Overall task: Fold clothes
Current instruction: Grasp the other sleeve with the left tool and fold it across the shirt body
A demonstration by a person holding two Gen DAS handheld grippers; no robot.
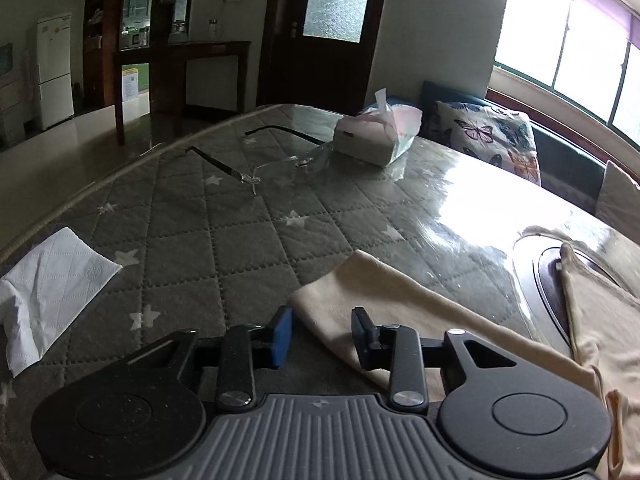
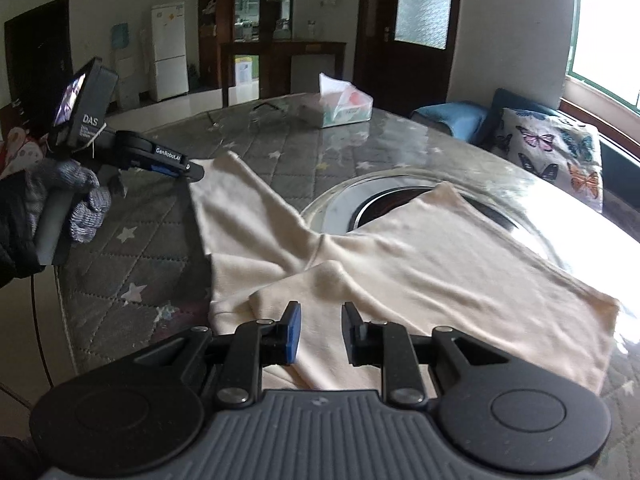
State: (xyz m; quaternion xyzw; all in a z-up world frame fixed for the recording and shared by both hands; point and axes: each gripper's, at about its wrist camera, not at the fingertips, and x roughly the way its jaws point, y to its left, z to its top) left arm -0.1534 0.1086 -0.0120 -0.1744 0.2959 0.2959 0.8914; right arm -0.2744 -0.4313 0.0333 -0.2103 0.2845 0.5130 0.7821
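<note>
Left wrist view is showing the left gripper [image 1: 322,336] lying low over a grey quilted table cover [image 1: 224,236] with white stars. Its jaws are standing apart and released, with the end of a cream sleeve [image 1: 384,292] lying between and under them; the pads are not pressing on the cloth. To the left, near the table's edge, a crumpled white paper napkin [image 1: 52,284] is lying flat. Farther back, a pair of rimless glasses [image 1: 276,160] is resting with its arms open, just beside a soft pack of tissues [image 1: 378,136]. Beyond the table, a butterfly cushion [image 1: 492,136] is leaning on a bench under a bright window [image 1: 568,44].

Right wrist view is showing the right gripper [image 2: 320,332] hovering above the cream garment [image 2: 400,264], which is lying spread across the table's near side. Its jaws are standing a little apart with a fold of the cloth below them; whether the pads are pinching the fabric I cannot tell. The garment's body is stretching away to the right and partly covering a round dark inset [image 2: 400,200] in the tabletop, while one sleeve is running up and left. At that sleeve's far end the left gripper [image 2: 192,170] is sitting, held by a gloved hand [image 2: 76,200] at the left edge. Farther off, the tissue pack [image 2: 344,106] and the glasses [image 2: 272,110] are sitting near the table's far edge, and a white fridge [image 2: 170,52] is standing against the far wall.
</note>
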